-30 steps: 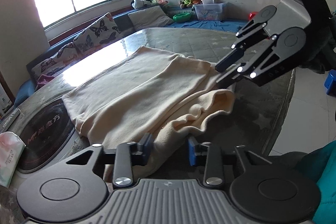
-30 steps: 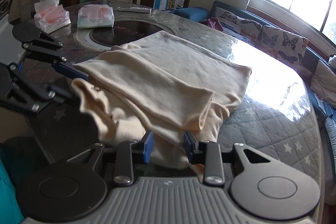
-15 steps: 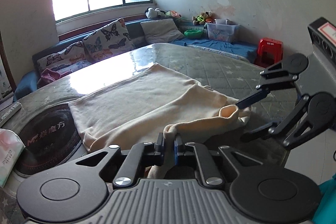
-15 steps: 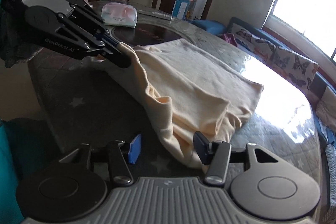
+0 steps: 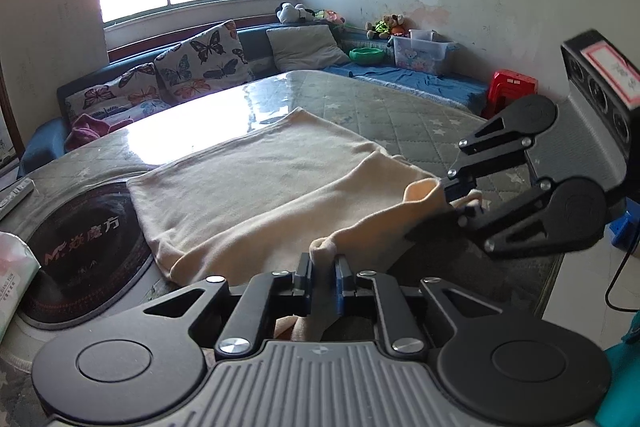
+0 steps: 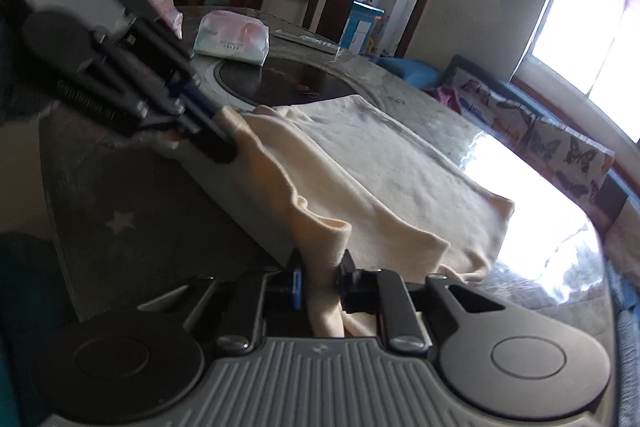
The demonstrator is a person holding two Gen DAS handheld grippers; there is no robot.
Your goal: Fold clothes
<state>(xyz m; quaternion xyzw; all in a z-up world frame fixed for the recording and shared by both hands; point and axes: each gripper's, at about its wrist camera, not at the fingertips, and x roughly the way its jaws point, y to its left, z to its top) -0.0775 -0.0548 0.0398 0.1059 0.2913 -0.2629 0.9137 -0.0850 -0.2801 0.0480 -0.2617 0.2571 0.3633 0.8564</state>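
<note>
- Closing noted on both sides since 1 s ago: left gripper (image 5: 322,273) and right gripper (image 6: 320,273) now pinched on cream garment (image 5: 256,187); earlier both gaped
- Near edge lifted off table (image 5: 400,107); rest lay flat; prob. mid-fold

Counts: 1 cream garment (image 5: 256,187), 2 grippers – left (image 5: 323,277), right (image 6: 320,277). 2 tissue packs (image 6: 232,41) in right wrist view, 1 remote (image 5: 14,193), 2 butterfly cushions (image 5: 200,63), 1 plain pillow (image 5: 304,43), 1 red stool (image 5: 510,85).
</note>
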